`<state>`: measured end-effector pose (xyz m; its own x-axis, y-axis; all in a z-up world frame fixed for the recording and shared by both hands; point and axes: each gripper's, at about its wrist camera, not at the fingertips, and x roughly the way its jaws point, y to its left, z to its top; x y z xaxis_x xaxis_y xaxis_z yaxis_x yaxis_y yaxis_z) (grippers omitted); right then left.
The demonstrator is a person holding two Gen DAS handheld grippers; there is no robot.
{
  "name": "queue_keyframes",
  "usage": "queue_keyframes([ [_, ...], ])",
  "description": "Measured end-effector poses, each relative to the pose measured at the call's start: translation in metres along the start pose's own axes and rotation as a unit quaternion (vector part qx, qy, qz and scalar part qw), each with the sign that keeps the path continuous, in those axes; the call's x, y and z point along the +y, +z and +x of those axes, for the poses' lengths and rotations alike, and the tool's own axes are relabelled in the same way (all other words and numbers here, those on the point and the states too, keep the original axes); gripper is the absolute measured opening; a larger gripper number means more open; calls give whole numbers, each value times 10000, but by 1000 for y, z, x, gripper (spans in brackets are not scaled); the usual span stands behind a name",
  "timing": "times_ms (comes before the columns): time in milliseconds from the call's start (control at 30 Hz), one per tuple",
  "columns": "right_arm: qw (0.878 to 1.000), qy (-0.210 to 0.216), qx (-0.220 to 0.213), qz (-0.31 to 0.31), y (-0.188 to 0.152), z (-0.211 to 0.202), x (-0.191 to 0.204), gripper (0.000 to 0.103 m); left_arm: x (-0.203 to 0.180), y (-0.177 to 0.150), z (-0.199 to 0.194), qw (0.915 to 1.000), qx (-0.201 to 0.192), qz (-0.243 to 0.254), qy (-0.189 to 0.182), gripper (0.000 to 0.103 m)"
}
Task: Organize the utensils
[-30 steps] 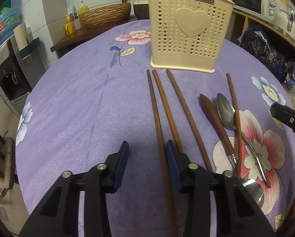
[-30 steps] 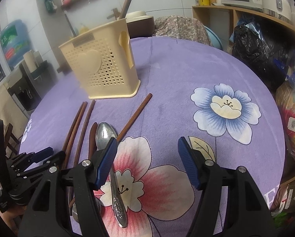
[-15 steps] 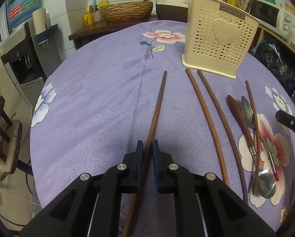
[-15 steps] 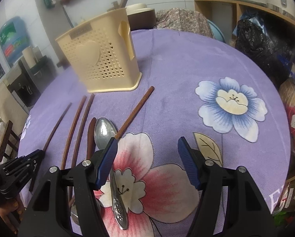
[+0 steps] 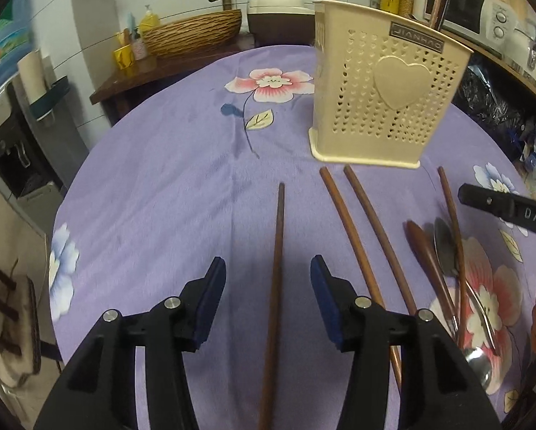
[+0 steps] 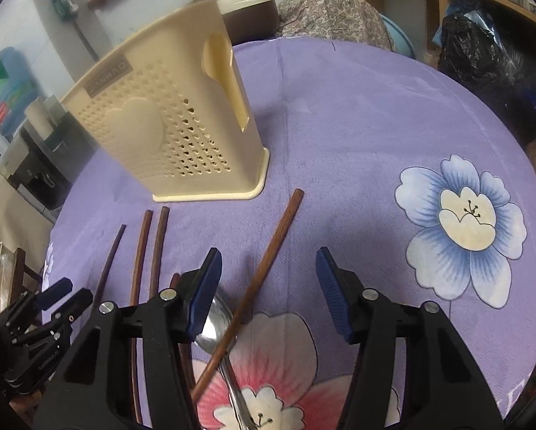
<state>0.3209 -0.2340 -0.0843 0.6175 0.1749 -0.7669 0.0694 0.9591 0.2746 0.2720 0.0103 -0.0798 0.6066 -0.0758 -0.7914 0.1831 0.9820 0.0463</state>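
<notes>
Standing upright on the purple tablecloth (image 5: 167,193), the cream utensil holder (image 5: 386,107) has its inside hidden in both views (contents: cannot tell). Left gripper (image 5: 268,294) has just been opening, jaws apart astride a lone chopstick (image 5: 276,268), pads not touching it. The right wrist view alone shows the right gripper (image 6: 268,294) closing a bit, still apart, over a slanted chopstick (image 6: 268,254) crossing the metal spoon (image 6: 216,326).

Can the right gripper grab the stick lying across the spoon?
Probably yes. The right gripper is open and that stick already runs between its pads, touching neither. Nothing covers it; it only rests on the spoon.
</notes>
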Motion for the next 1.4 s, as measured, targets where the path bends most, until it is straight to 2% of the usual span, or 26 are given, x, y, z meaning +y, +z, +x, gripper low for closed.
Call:
queue_keyframes([
  [200, 9996, -162, 176, 156, 10, 20, 2, 51, -5, 19, 25, 9994, 210, 242, 125, 49],
  [500, 9978, -618, 133, 186, 20, 31, 7, 37, -4, 29, 43, 9993, 306, 140, 190, 44],
  [633, 9965, -801, 93, 213, 26, 36, 7, 30, -5, 36, 48, 9993, 316, 91, 163, 37],
  [767, 9958, -886, 18, 230, 29, 40, 5, 22, -13, 41, 51, 9992, 325, 176, 153, 22],
  [833, 9957, -871, 4, 305, 31, 41, 1, 14, -16, 43, 53, 9991, 321, 215, 178, 18],
  [900, 9960, -811, -12, 385, 32, 41, -2, 12, -17, 44, 54, 9992, 336, 181, 153, 15],
  [1067, 9963, -719, -49, 474, 32, 41, -5, 11, -20, 45, 54, 9990, 326, 232, 213, 8],
  [1300, 9954, -276, -52, 916, 34, 41, -19, 11, -23, 45, 54, 9988, 293, 276, 292, 7],
  [1400, 9956, -213, -189, 896, 31, 37, -18, 11, -22, 46, 52, 9988, 253, 268, 314, 7],
])
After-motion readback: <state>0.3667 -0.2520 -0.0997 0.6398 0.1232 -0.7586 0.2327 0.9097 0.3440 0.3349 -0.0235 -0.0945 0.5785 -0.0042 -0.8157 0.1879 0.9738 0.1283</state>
